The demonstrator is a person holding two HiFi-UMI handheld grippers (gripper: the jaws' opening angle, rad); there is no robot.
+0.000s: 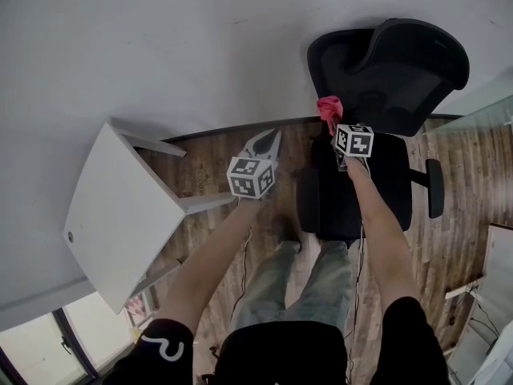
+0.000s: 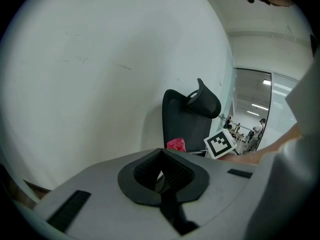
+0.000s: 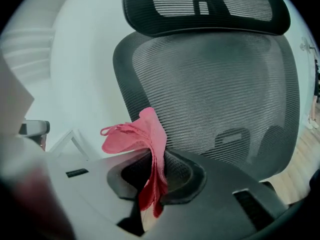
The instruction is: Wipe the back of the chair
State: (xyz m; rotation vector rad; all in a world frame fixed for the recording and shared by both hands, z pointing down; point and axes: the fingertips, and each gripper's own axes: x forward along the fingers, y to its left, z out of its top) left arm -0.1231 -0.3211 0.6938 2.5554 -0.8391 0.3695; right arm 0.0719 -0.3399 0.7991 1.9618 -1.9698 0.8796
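Observation:
A black mesh office chair stands against the white wall, its backrest and headrest filling the right gripper view. My right gripper is shut on a folded pink cloth, held just in front of the backrest's lower left part; the cloth pokes up from the jaws. My left gripper hangs left of the chair with its jaws closed and nothing in them. In the left gripper view the chair and the pink cloth lie ahead.
A white table stands at the left by the wall. Wooden floor lies below. The chair's armrests stick out at both sides of the seat. A glass partition and distant people show past the chair.

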